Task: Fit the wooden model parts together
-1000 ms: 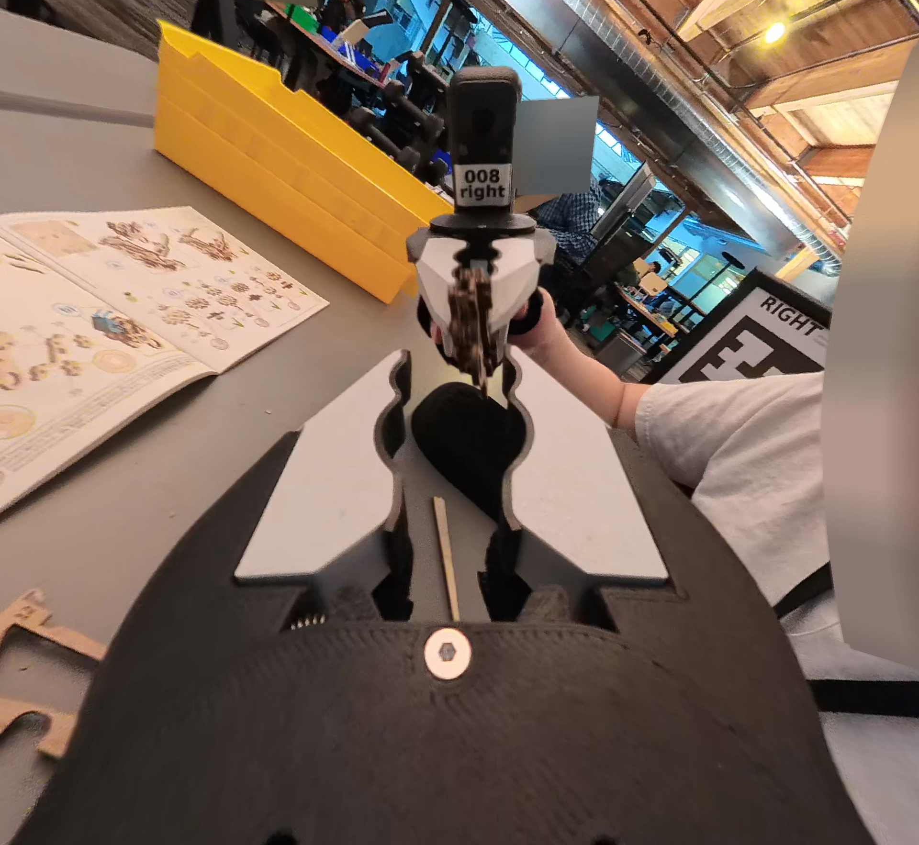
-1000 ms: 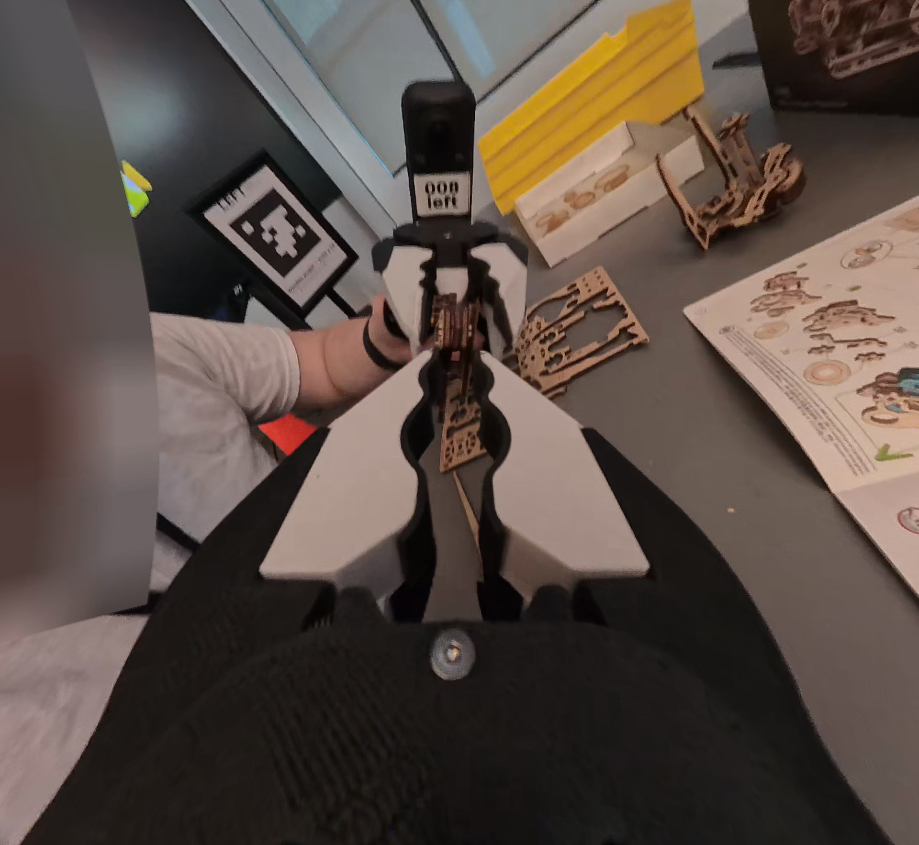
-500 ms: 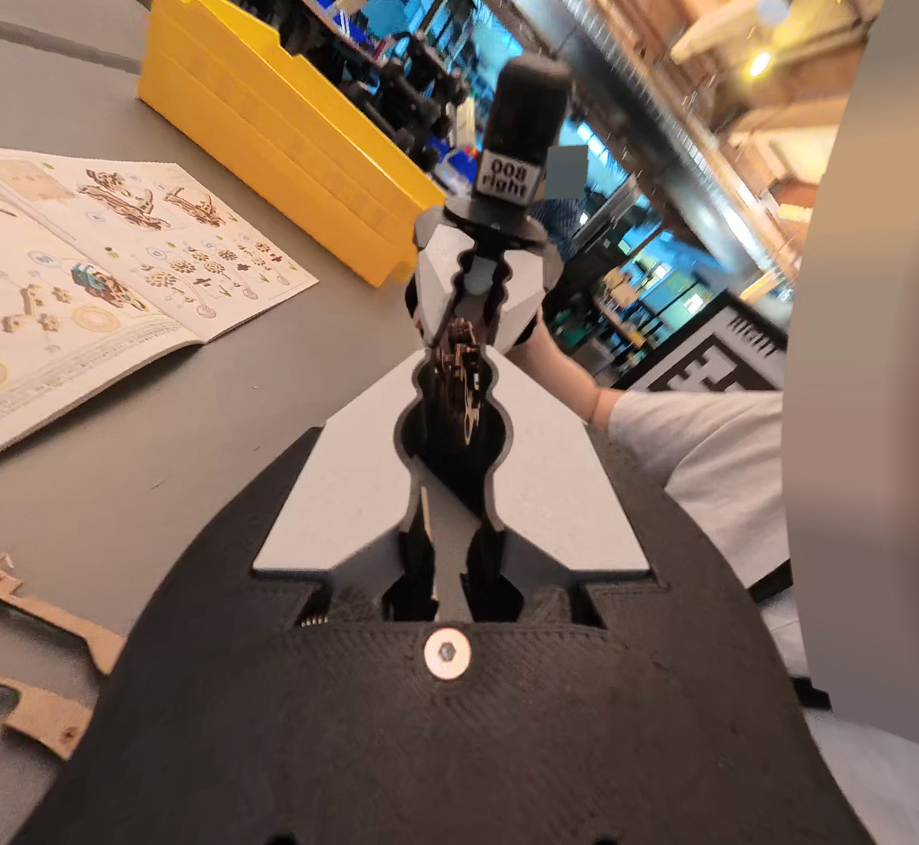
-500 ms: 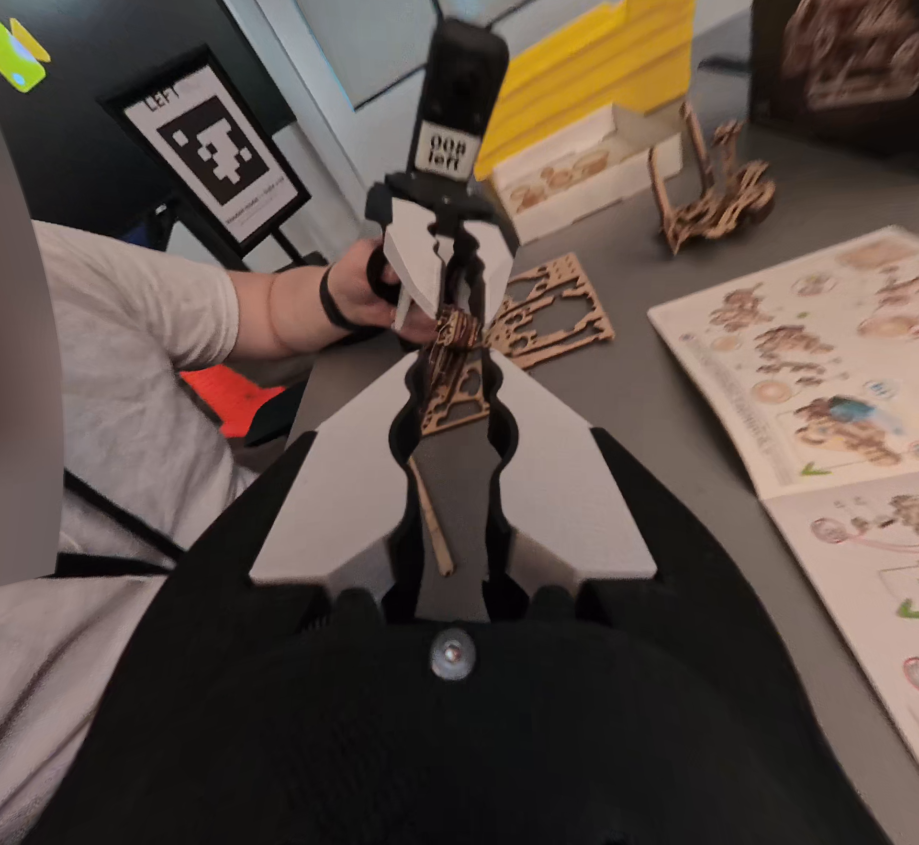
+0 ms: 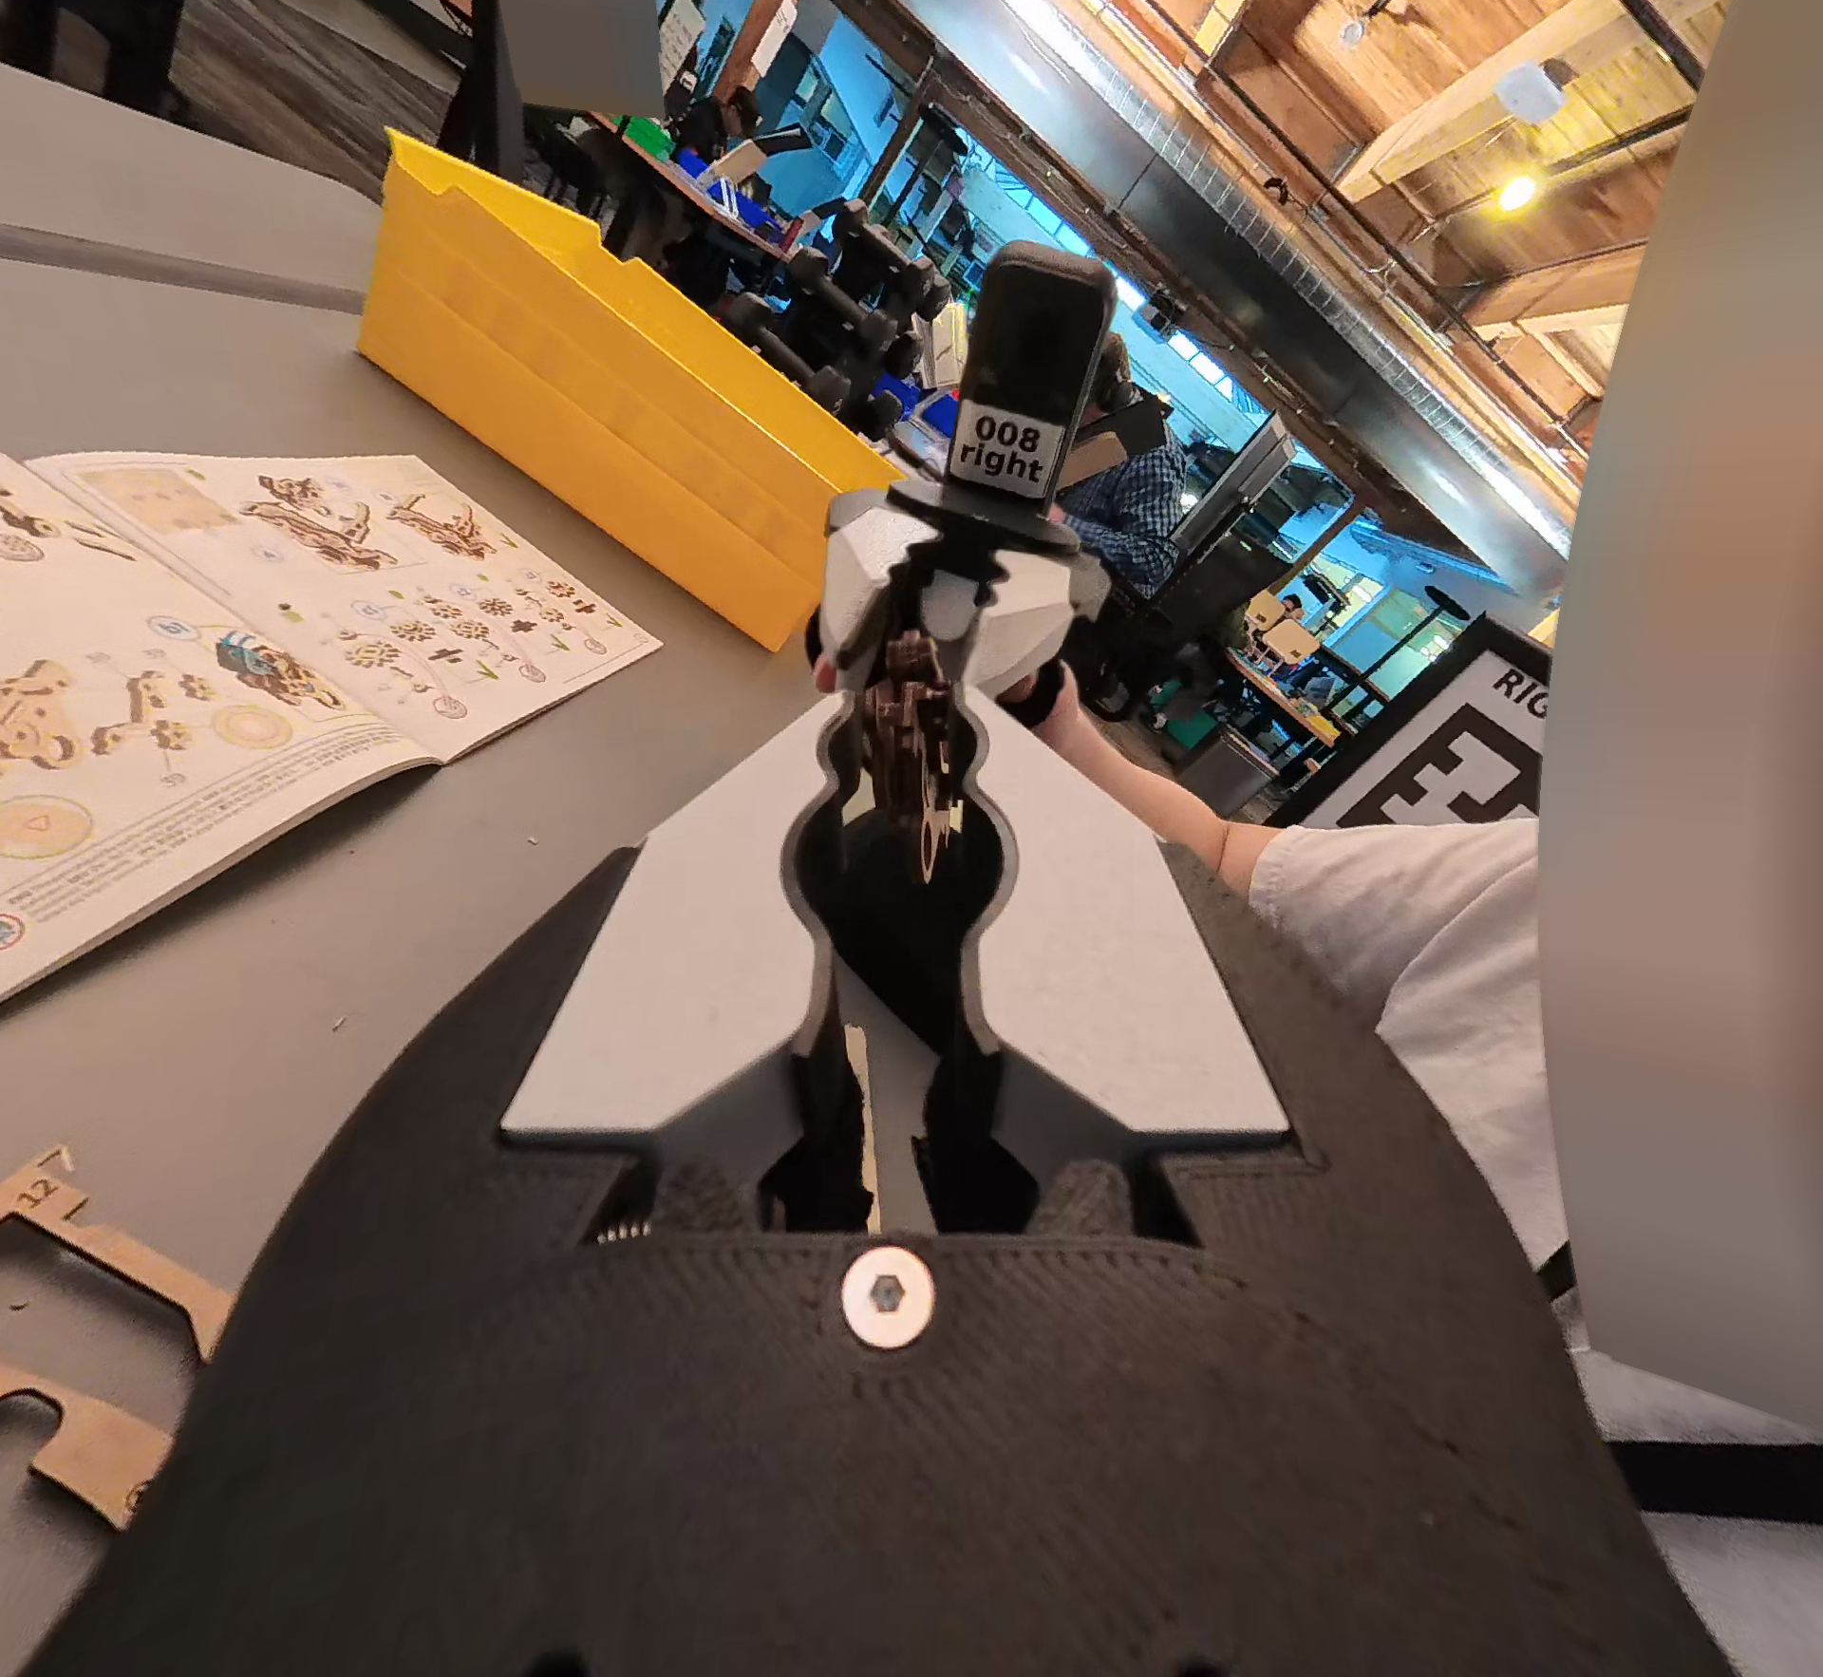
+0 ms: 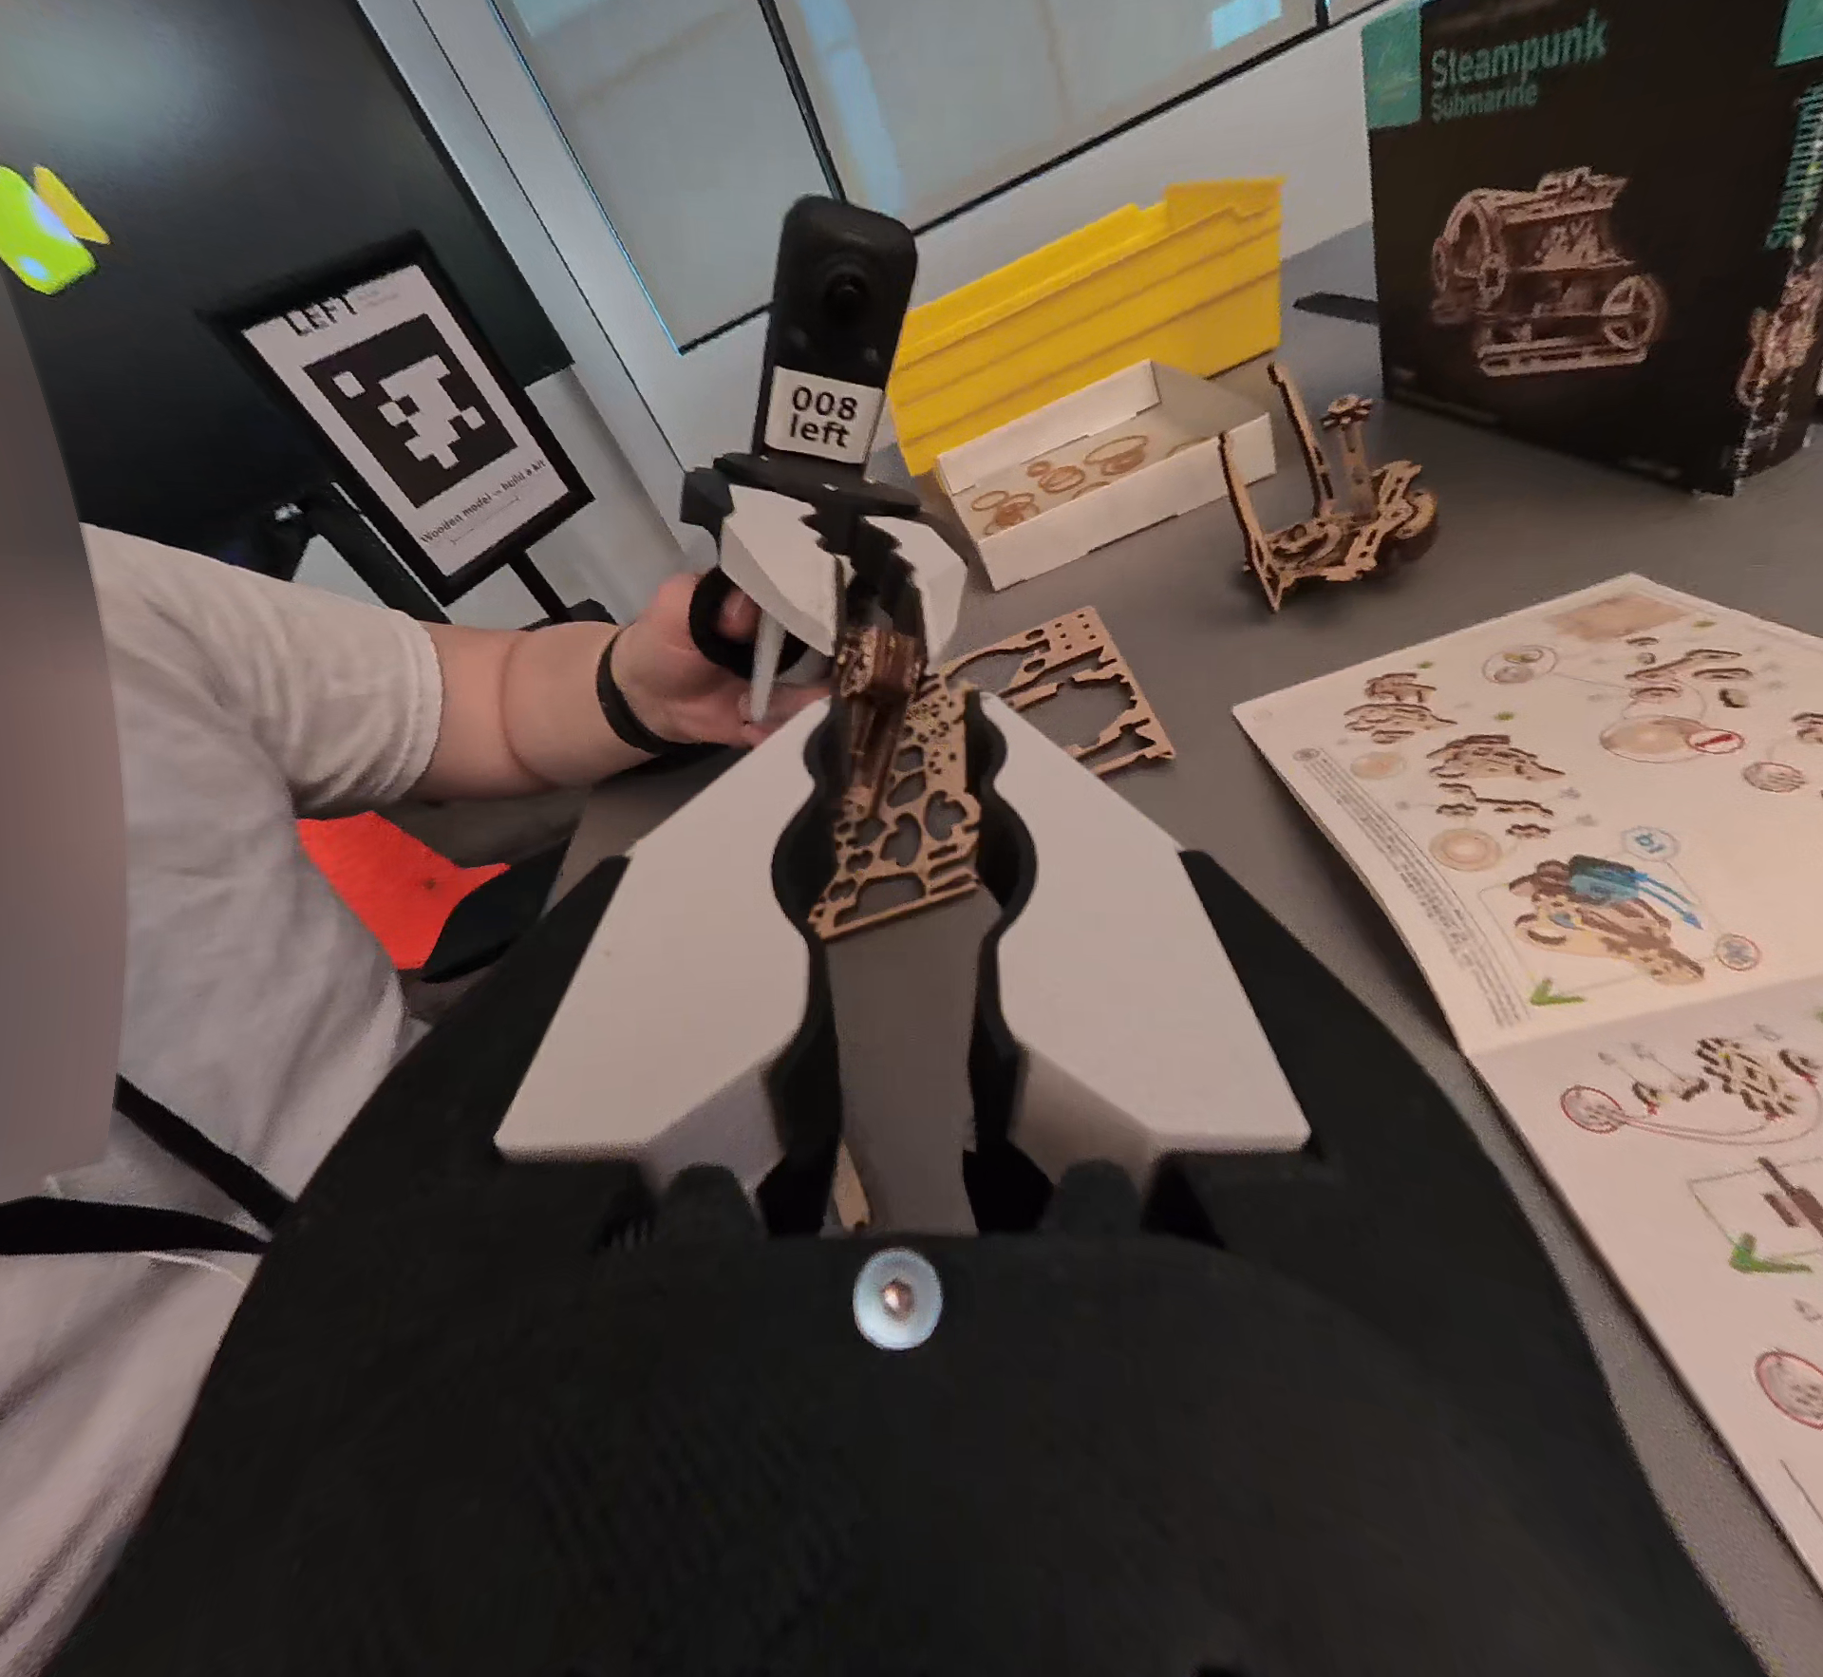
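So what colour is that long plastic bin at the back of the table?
Bright yellow. The bin shows best in the left wrist view, beyond the open instruction booklet.

bin (image 5: pixel 592 406): yellow | table (image 5: pixel 247 988): grey | wooden part (image 6: pixel 903 826): tan, perhaps darker-edged

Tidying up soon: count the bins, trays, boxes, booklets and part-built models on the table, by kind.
Yellow bin: 1
White tray: 1
Black box: 1
Booklet: 1
Part-built model: 1
Total: 5
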Motion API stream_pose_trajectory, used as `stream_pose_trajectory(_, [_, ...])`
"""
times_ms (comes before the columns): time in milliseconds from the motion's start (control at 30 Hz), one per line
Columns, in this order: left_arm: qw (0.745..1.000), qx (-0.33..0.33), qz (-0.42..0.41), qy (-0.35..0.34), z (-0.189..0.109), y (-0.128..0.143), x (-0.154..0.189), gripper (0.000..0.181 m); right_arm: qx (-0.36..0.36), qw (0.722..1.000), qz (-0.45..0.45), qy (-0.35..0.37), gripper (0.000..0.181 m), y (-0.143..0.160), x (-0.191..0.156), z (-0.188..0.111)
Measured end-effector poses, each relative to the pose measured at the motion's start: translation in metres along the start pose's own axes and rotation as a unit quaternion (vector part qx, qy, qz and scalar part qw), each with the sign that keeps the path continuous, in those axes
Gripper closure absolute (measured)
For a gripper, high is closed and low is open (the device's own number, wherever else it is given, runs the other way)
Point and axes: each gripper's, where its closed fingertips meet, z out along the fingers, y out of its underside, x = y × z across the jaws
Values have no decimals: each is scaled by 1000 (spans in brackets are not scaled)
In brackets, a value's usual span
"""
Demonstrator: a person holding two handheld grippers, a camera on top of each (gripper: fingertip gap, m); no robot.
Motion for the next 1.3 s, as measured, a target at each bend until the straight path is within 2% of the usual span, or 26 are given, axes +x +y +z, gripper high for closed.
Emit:
stream_pose_trajectory(300, [1000,-11,2,-4,2,4,-1,166,-1,1000,10,-16,172,2,-6,3])
stream_pose_trajectory(533, [999,-9,-38,4,2,6,-4,166,-26,997,-70,30,172,5,-4,3])
stream_pose_trajectory(800, [999,-10,-36,2,2,6,-4,166,-26,996,-78,27,171,6,-4,3])
stream_pose_trajectory(900, [999,5,-33,2,1,2,-3,166,-8,995,-94,22,164,-1,-6,0])
stream_pose_trajectory(1033, [998,26,-64,4,-3,-4,-7,166,9,983,-182,29,155,-12,-16,-6])
stream_pose_trajectory(1167, [994,50,-96,13,-7,-9,-10,166,-33,945,-320,60,136,-2,-24,-3])
stream_pose_trajectory(1300, [994,53,-94,13,-6,-9,-8,166,-59,924,-368,92,136,9,-23,7])
